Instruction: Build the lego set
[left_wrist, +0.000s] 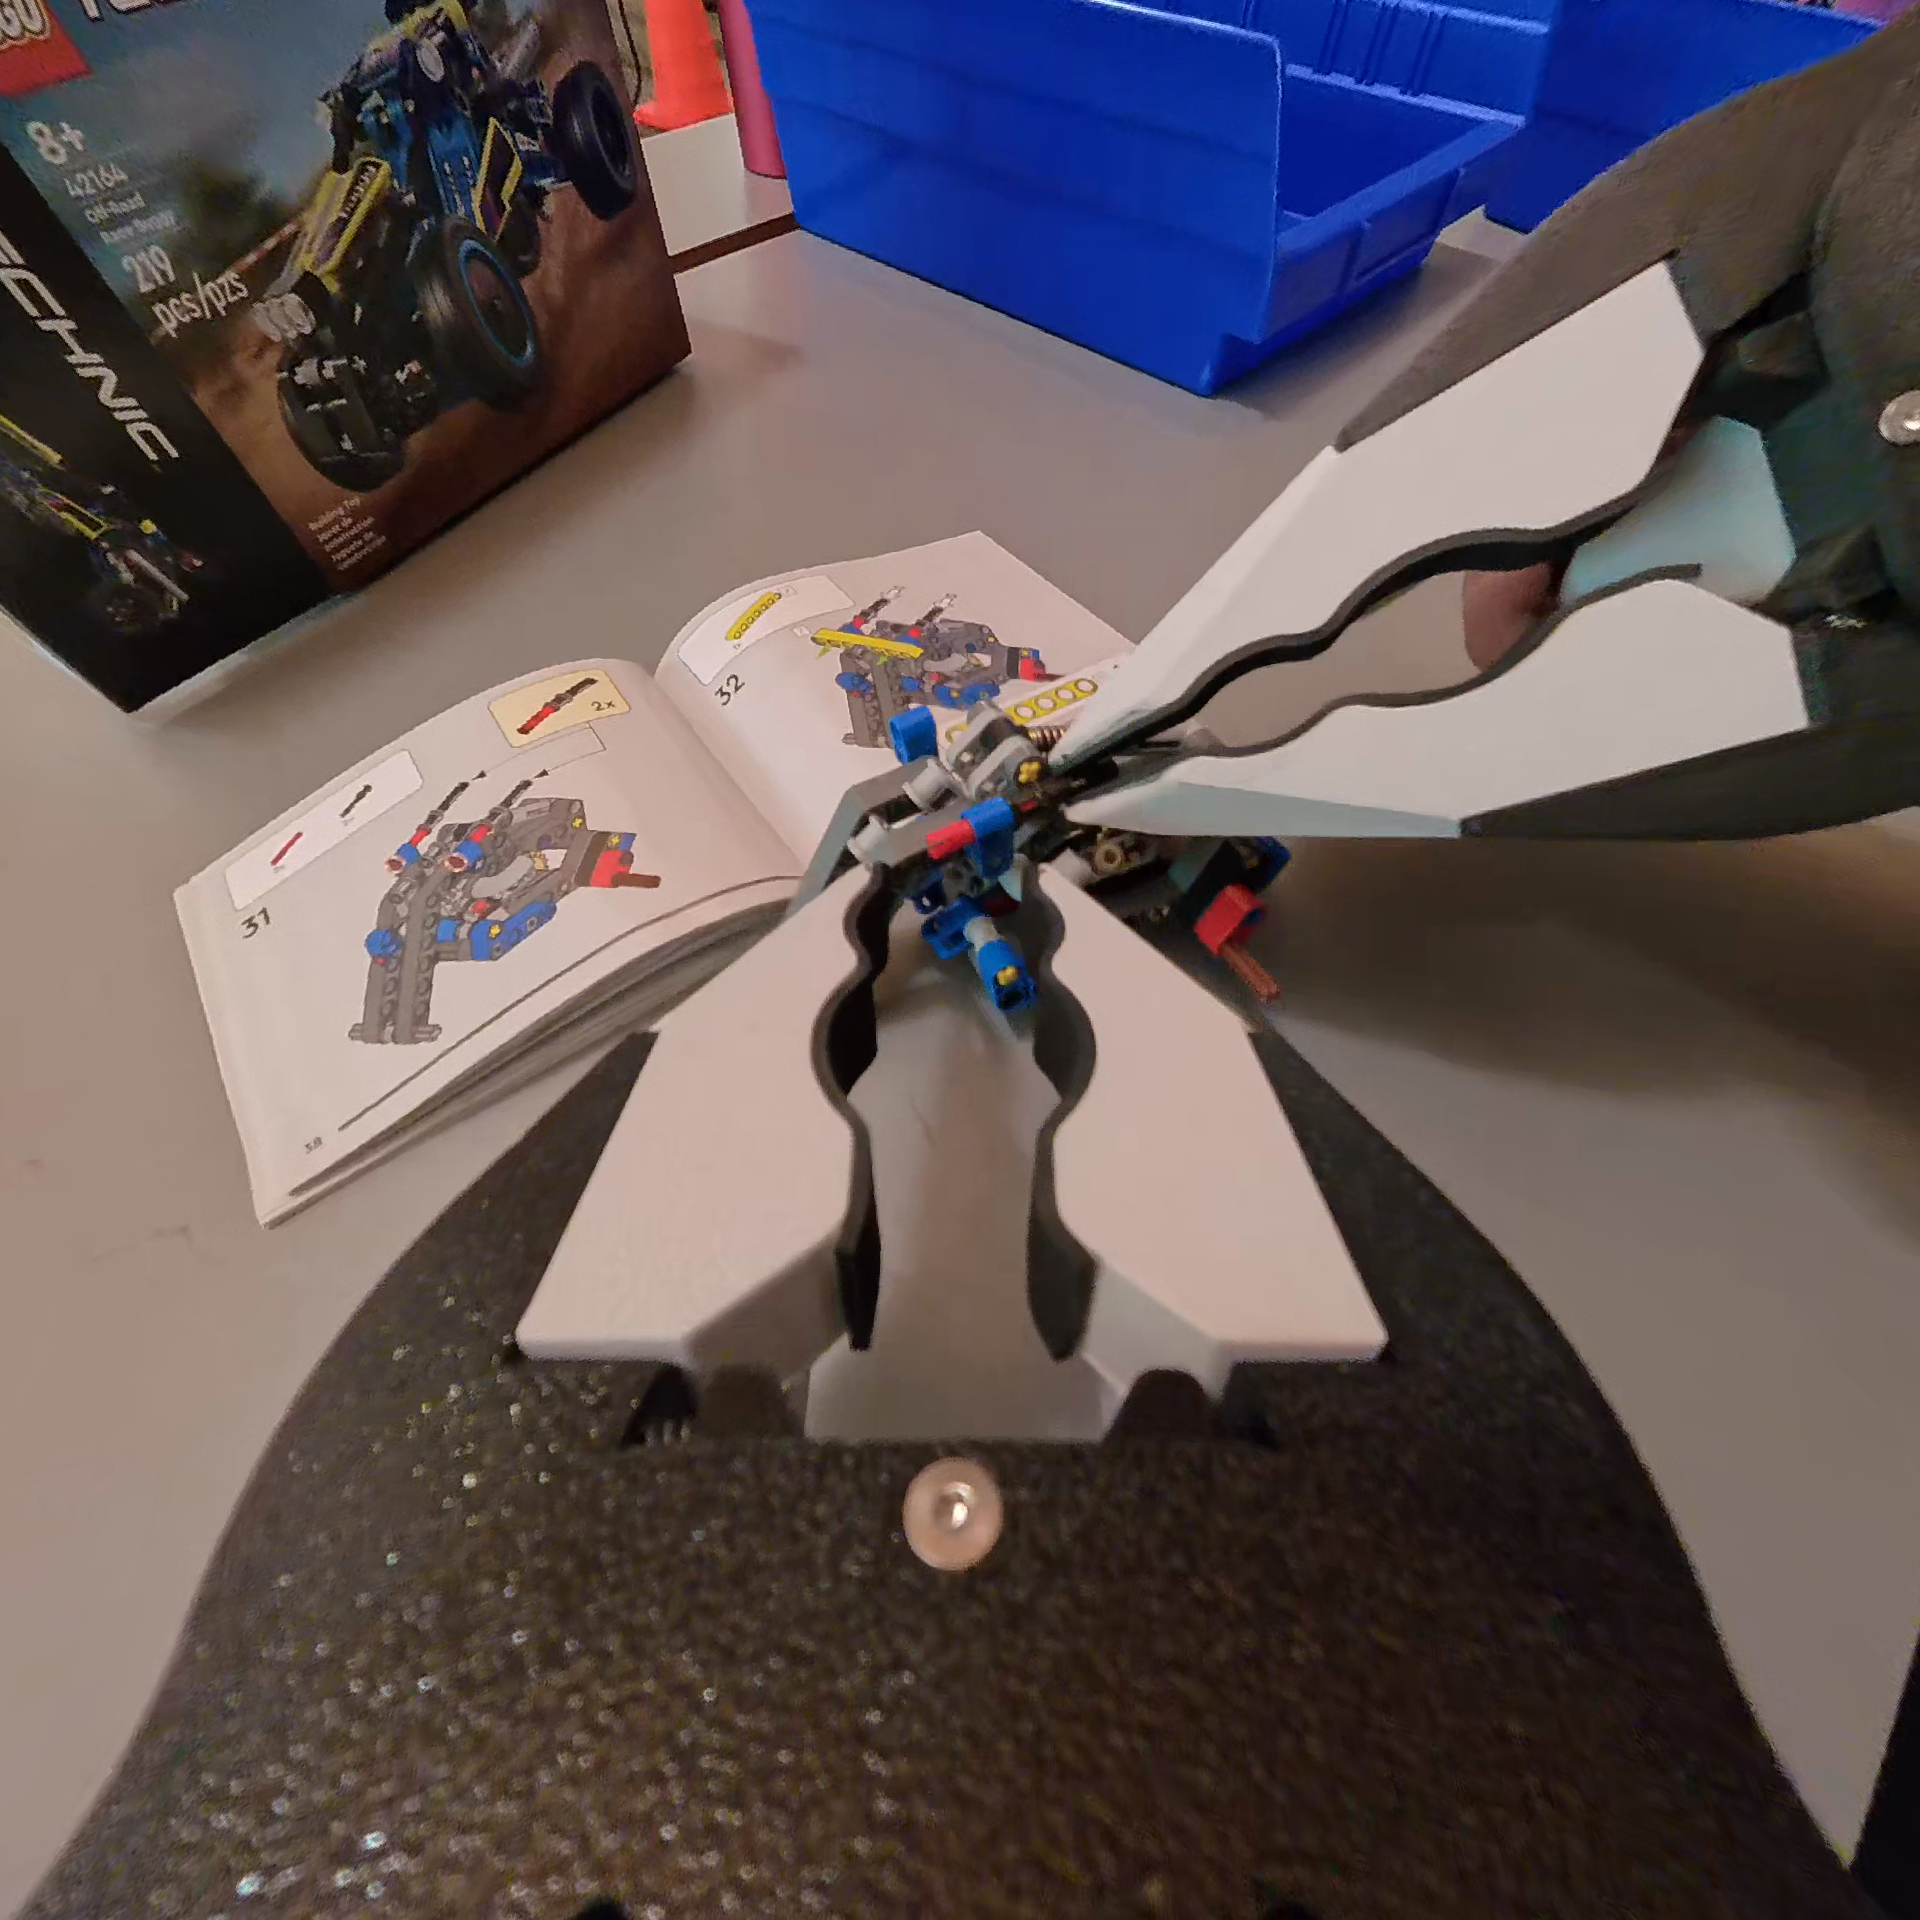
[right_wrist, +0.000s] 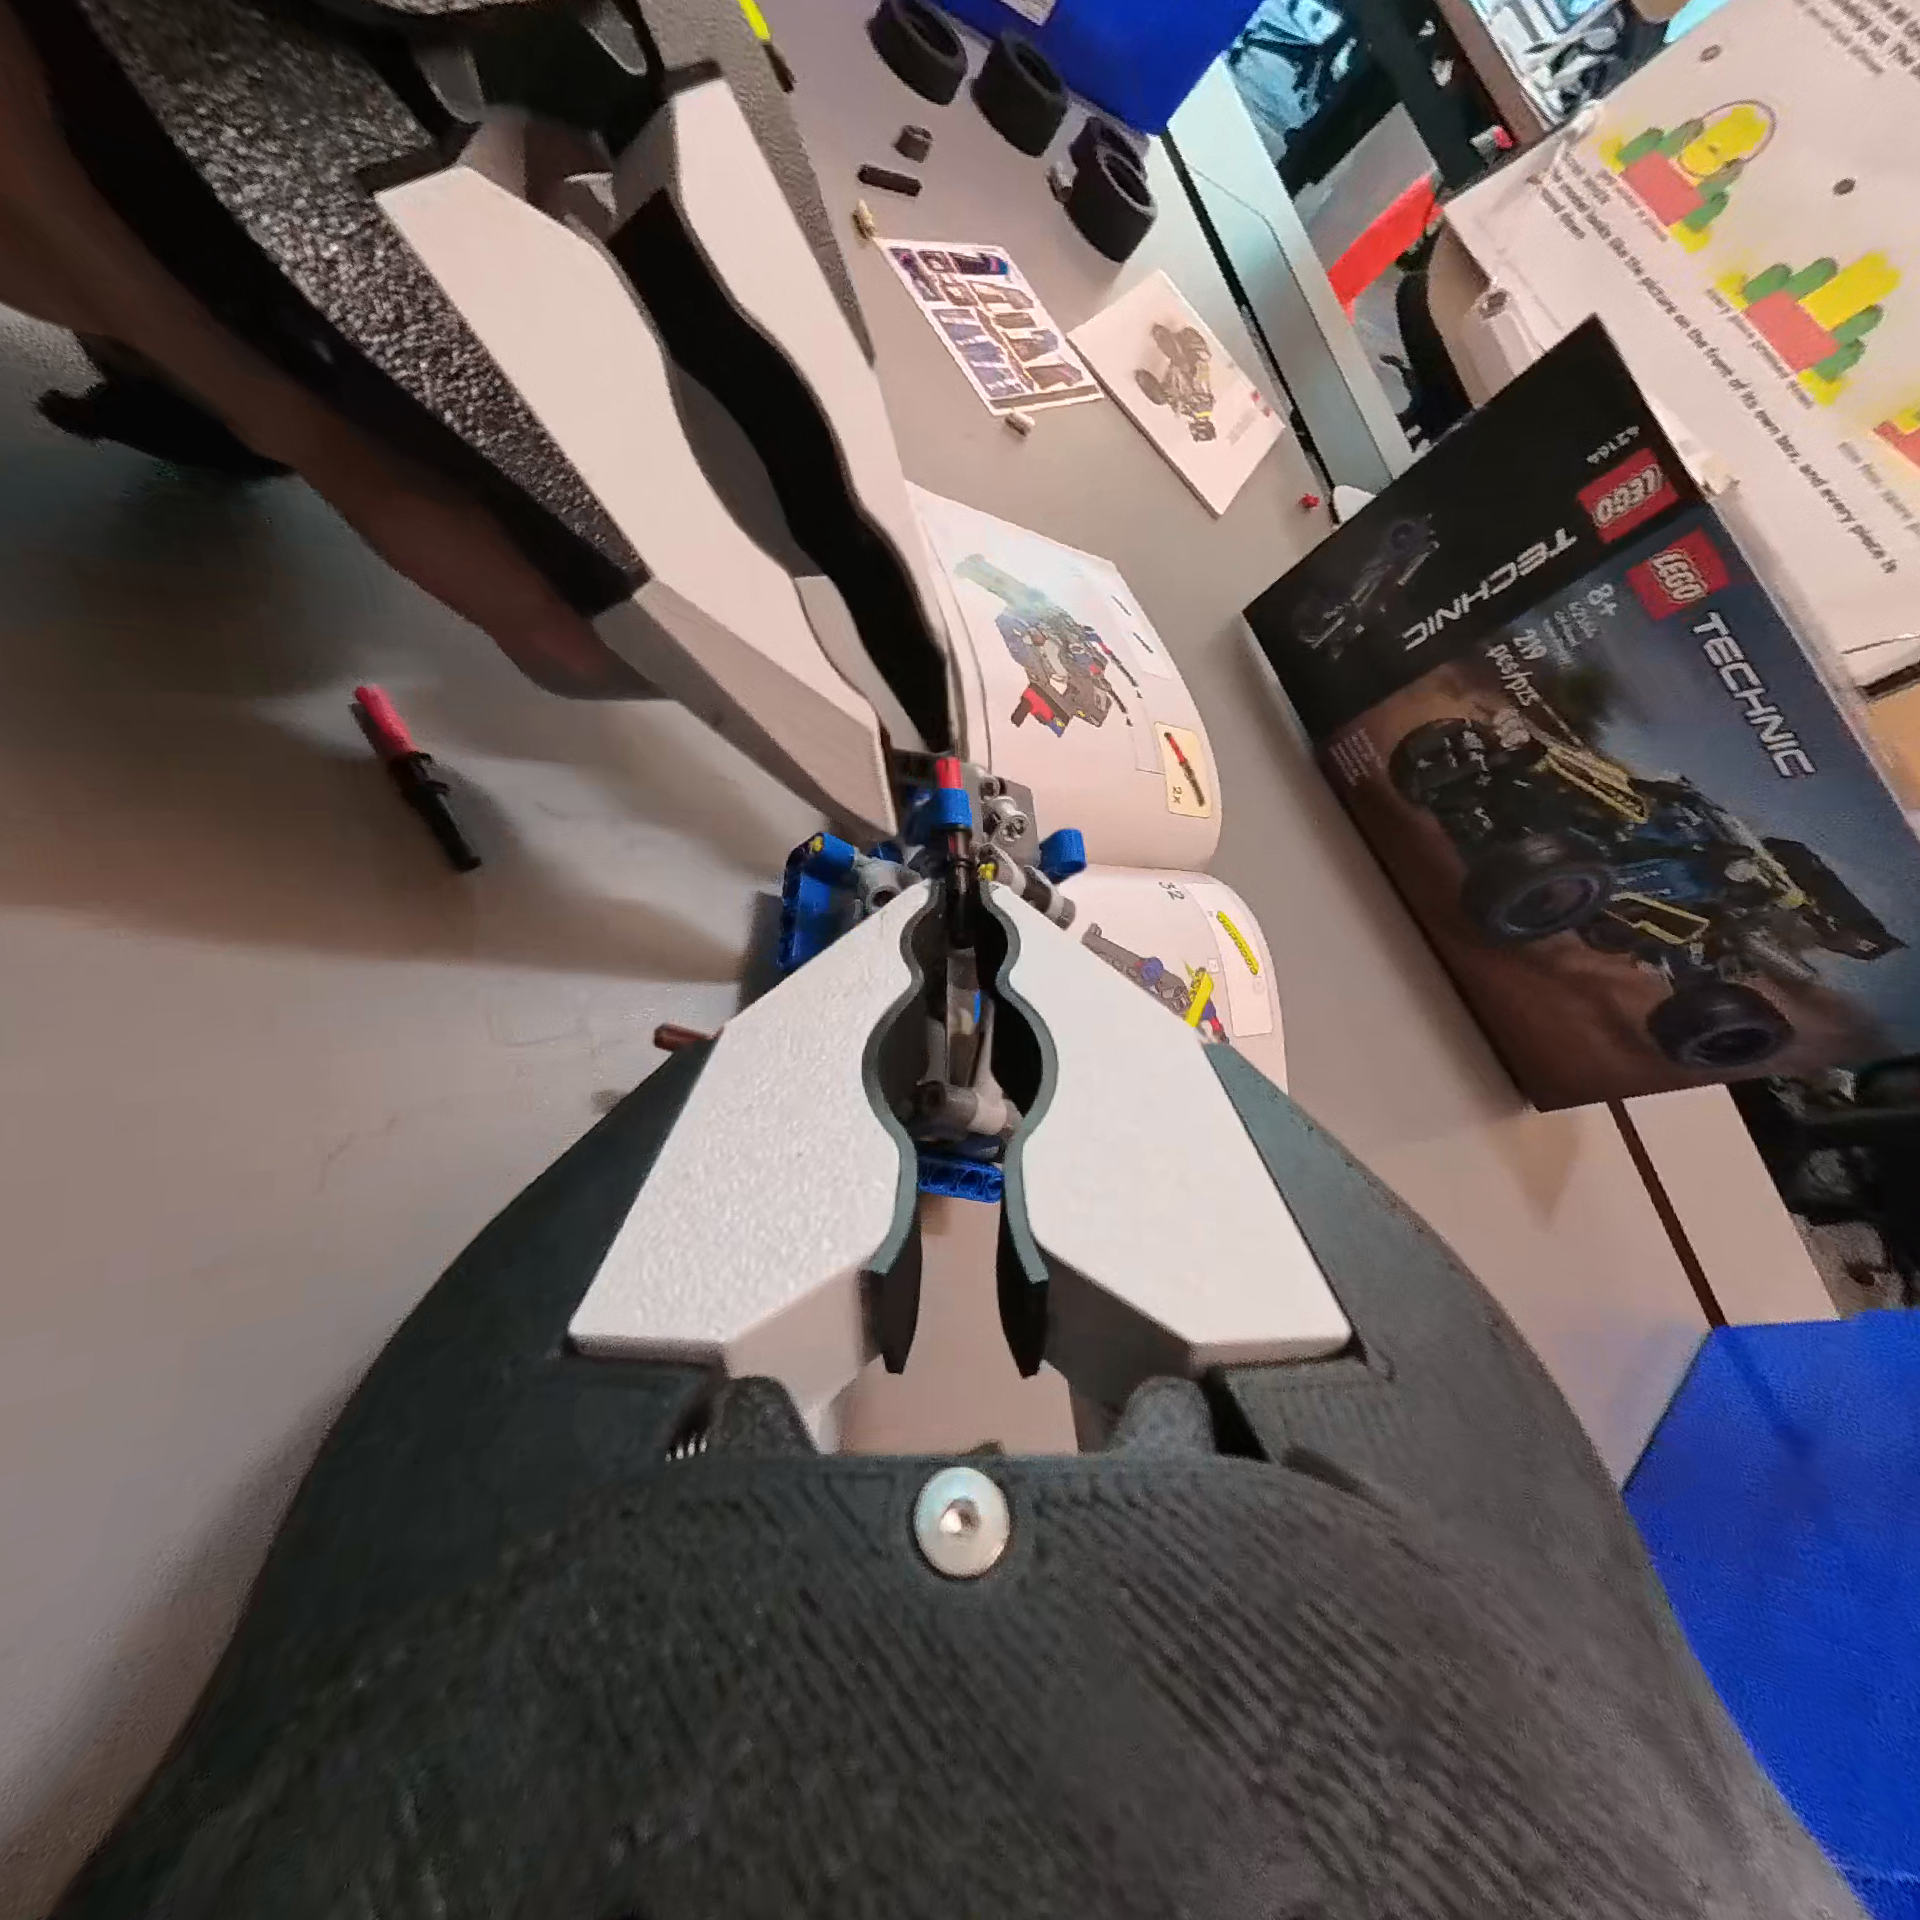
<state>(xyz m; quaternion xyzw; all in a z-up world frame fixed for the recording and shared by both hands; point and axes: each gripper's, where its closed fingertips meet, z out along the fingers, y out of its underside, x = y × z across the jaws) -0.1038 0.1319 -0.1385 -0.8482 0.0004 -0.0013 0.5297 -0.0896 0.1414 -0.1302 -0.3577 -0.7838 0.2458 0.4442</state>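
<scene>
A small brick assembly (left_wrist: 977, 831) of grey beams and blue connectors hangs just above an open instruction booklet (left_wrist: 468, 883). My left gripper (left_wrist: 961, 883) is shut on its grey frame from below. It comes in from the upper left in the right wrist view (right_wrist: 920, 764). My right gripper (right_wrist: 958, 899) is shut on a thin black-and-red rod (right_wrist: 954, 868). The rod runs through a blue connector (right_wrist: 948, 805) on the assembly (right_wrist: 810, 883). In the left wrist view the right gripper (left_wrist: 1075, 774) comes in from the right.
A second black-and-red rod (right_wrist: 416, 774) lies on the grey table (left_wrist: 208, 1455). The set's box (left_wrist: 312, 260) stands at the back left and blue bins (left_wrist: 1091, 156) at the back. Black tyres (right_wrist: 1023, 78), a sticker sheet (right_wrist: 987, 327) and a leaflet (right_wrist: 1184, 390) lie beyond the booklet (right_wrist: 1091, 707). My two grippers' fingertips are within a few centimetres of each other.
</scene>
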